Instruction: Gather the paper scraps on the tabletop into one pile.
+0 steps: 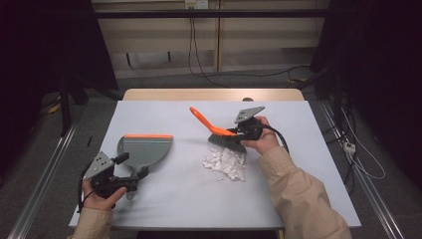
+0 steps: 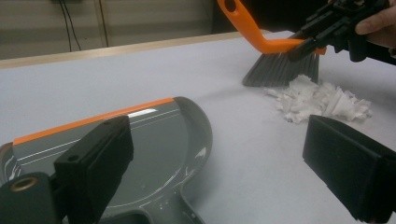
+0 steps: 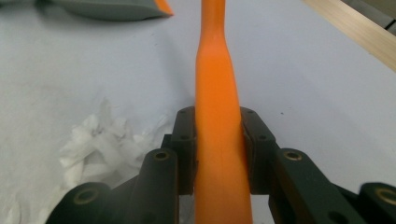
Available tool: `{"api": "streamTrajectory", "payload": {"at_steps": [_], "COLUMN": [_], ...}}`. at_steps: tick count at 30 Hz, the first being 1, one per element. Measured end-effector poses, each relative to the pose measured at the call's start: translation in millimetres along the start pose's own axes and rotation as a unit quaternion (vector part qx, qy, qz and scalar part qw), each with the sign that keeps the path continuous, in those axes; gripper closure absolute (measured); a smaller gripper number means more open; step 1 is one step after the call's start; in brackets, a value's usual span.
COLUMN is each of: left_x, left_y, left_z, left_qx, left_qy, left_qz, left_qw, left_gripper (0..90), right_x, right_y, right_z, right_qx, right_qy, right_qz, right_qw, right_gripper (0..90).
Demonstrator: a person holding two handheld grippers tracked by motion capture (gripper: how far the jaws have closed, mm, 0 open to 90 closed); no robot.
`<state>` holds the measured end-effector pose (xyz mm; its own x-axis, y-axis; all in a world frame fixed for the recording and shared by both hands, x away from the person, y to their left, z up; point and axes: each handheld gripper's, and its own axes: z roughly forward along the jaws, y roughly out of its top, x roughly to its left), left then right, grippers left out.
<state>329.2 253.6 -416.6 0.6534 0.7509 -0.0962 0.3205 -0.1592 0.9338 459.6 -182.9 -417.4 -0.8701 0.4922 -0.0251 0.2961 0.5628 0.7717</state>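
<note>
a pale worktop (image 1: 174,199) fills mid-frame, the paper scraps (image 1: 226,163) heaped right of centre. the right gripper (image 1: 247,133) pinches the brush (image 1: 219,132) handle above them; the left gripper (image 1: 130,174), spread, sits by the dustpan (image 1: 144,151) at lower left. unheld, the pan could slide when swept into, scattering scraps.

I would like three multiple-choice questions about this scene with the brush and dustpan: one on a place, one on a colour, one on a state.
1. Where does the pile of white paper scraps lie?
A. inside the dustpan
B. on the table by the brush's bristles
C. on the floor

2. What colour is the handle of the brush?
A. orange
B. blue
C. white

3. How is the right gripper?
A. open above the table
B. shut on the brush
C. shut on the dustpan

Answers: 1 B, the scraps sit below the bristles, apart from the dustpan. 2 A, the handle is bright orange. 3 B, both jaws press the handle's sides.
</note>
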Motion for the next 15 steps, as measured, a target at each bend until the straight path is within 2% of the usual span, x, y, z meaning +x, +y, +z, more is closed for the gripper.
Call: {"api": "streamTrajectory", "payload": {"at_steps": [5,11,15], "left_x": [-0.6,-1.7,-2.3], "left_y": [-0.3,0.7,0.5], "left_z": [-0.1,1.7,2.9], "left_qx": [0.001,0.000,0.002], "left_qy": [0.000,-0.002,-0.003], "left_qz": [0.000,0.001,0.001], "left_qw": [1.0000,1.0000,1.0000], "left_gripper": [8.4,8.4,8.4], "right_x": [7.9,15.2,19.4], "right_y": [-0.7,-4.2,-3.8], "right_z": [-6.7,-11.3,-12.2], "right_qx": [0.009,0.006,0.003], "right_qy": [0.014,0.036,0.035], "right_qz": [-0.021,-0.027,-0.032], "right_qw": [0.9996,0.9990,0.9989], "right_gripper": [71.2,71.1,71.2]}}
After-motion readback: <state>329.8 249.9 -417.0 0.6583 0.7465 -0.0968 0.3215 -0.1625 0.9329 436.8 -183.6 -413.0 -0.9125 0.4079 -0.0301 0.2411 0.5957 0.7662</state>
